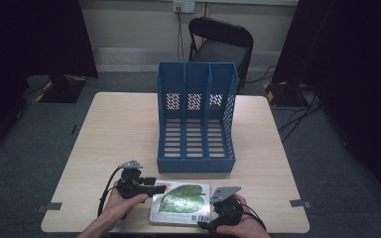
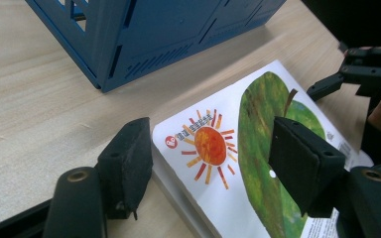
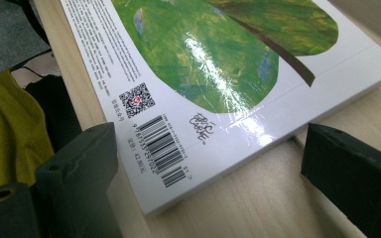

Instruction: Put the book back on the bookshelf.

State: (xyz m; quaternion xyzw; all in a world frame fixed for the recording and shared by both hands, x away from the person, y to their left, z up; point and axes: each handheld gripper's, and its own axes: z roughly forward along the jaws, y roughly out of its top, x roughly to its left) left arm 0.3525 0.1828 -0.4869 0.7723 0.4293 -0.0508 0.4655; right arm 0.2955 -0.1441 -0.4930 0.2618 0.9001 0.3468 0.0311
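So the book (image 1: 181, 203) lies flat on the bench (image 1: 119, 129) (blue rack (image 1: 197, 119) empty); left claw (image 2: 213, 163) half-wide over its corner, right claw (image 3: 213, 183) wide.

Both grippers are black. The left gripper (image 1: 155, 190) and the right gripper (image 1: 209, 208) each carry a grey three-cornered plate on top and trail a black cable. Their blocky jaws have small screw holes, with round brass-coloured pivots at the base.
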